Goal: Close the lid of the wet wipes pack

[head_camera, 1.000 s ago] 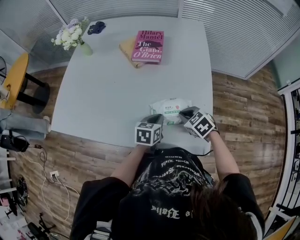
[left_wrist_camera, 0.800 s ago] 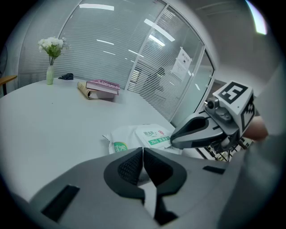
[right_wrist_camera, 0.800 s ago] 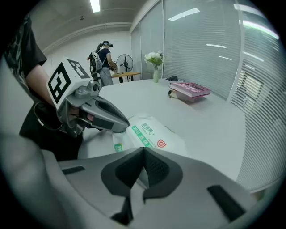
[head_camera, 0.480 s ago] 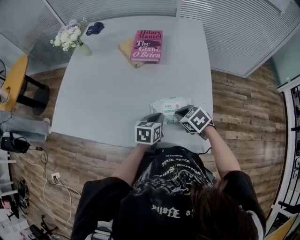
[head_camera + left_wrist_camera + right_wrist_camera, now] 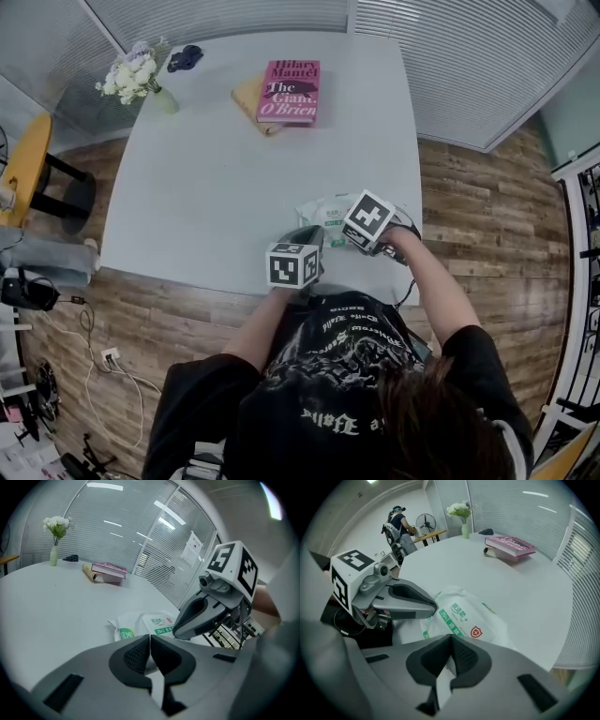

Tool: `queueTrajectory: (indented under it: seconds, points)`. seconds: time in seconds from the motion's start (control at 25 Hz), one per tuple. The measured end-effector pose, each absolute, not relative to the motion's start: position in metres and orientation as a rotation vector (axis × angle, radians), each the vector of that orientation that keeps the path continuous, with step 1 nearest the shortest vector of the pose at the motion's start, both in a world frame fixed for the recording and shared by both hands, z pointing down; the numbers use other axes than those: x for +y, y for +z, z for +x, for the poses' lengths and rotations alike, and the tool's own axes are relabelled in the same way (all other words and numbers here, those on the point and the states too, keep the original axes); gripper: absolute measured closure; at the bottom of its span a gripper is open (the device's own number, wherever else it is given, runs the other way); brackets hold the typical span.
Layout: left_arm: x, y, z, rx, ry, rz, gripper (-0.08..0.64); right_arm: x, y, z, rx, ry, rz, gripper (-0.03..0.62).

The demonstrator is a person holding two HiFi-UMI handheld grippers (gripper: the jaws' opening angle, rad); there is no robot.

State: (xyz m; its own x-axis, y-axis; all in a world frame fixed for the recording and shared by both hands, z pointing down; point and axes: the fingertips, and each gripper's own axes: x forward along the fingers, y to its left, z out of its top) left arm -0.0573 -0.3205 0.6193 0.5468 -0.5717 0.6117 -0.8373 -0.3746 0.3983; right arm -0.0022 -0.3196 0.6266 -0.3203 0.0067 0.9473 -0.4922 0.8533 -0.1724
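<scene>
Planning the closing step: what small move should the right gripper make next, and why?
Probably lower the right gripper onto the wet wipes pack and press its printed top flat to seat the lid. Both grippers are shut. The right one points steeply down over the pack, and the left gripper sits at the pack's edge, where it could steady it.

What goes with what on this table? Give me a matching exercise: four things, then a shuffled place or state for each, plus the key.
Things:
1 wet wipes pack
2 pink book
3 vase of flowers
4 right gripper

Place or state:
A far left corner of the table
B jaws together
C near edge, right of middle
D far side, middle

Pairs: 1-C, 2-D, 3-A, 4-B
</scene>
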Motion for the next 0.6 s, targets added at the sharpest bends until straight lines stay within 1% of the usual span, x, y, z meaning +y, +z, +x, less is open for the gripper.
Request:
queueTrajectory:
  seconds: [0.16, 0.32, 0.6]
  points:
    - [-0.318, 0.610, -0.053, -1.149, 0.497, 2.136, 0.549, -0.318, 0.629, -0.002, -1.774, 0.594, 0.367, 0.594]
    - [-0.318, 0.590, -0.023, -1.077, 0.549, 2.296, 0.549, -0.320, 0.626, 0.002, -1.840, 0.691, 0.436, 0.594]
    - [-0.319, 0.611, -0.002, -1.019, 0.683, 2.211, 0.549, -0.312, 0.612, 0.013, -2.001, 0.780, 0.496, 0.594]
